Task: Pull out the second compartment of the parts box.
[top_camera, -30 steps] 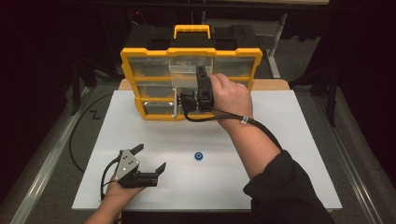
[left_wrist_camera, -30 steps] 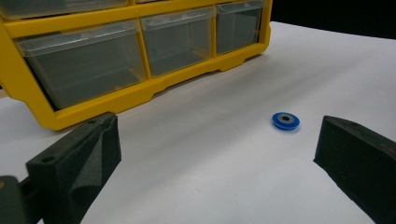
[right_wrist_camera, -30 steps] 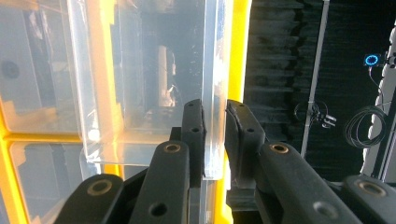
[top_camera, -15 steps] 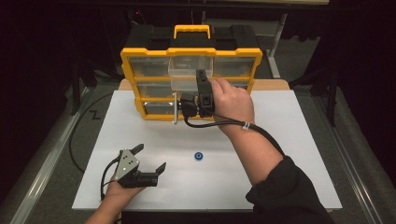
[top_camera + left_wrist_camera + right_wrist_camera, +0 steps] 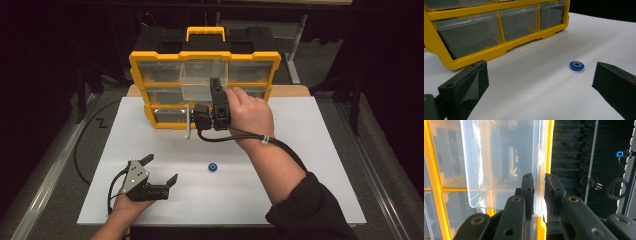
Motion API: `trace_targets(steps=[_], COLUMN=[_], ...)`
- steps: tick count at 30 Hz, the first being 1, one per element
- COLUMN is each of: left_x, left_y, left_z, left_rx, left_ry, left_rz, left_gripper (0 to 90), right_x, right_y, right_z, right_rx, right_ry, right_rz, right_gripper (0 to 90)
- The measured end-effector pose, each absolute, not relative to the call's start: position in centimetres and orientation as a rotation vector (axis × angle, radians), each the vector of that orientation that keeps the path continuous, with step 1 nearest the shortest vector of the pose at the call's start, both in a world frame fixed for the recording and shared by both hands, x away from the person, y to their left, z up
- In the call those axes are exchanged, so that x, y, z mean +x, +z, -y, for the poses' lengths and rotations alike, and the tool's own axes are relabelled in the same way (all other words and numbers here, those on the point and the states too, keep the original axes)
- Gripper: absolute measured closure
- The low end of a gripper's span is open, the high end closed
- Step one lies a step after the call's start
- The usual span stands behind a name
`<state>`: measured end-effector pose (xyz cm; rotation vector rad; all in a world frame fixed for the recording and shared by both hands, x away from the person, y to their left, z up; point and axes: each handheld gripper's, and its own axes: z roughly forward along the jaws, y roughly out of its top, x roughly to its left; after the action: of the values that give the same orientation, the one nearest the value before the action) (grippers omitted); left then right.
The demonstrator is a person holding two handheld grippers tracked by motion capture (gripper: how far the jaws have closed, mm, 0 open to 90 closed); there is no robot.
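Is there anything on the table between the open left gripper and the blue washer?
Nothing visible. The left gripper is open, and bare white table lies between its fingers and the blue washer. The yellow organizer stands off to one side, clear of that line.

Dark, black-draped room; white tabletop (image 5: 310,165) under bright light; grey floor (image 5: 45,150); metal stand legs behind.
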<state>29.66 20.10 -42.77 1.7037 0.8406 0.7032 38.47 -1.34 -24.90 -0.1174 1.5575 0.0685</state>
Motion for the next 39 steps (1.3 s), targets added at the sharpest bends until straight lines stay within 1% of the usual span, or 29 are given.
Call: trace_targets(steps=[26, 28, 33, 39], left_x=[29.7, 29.7, 29.7, 29.7], left_y=[-42.8, -42.8, -42.8, -42.8], left_z=[-20.0, -20.0, -20.0, -20.0], left_rx=[1.709, 1.709, 1.709, 1.711], left_ry=[0.702, 0.702, 0.701, 0.702], left_rz=[-0.836, -0.837, -0.836, -0.835], left_gripper=[1.0, 1.0, 1.0, 1.0], right_x=[37.6, 37.6, 37.5, 37.2], right_y=[-25.4, -25.4, -25.4, -25.7], right_z=[1.6, 1.6, 1.8, 2.3], right_rx=[-0.13, -0.129, -0.125, -0.115], right_ry=[0.079, 0.079, 0.08, 0.083], right_rz=[-1.54, -1.546, -1.558, -1.576], right_gripper=[80.1, 78.2, 68.7, 62.7])
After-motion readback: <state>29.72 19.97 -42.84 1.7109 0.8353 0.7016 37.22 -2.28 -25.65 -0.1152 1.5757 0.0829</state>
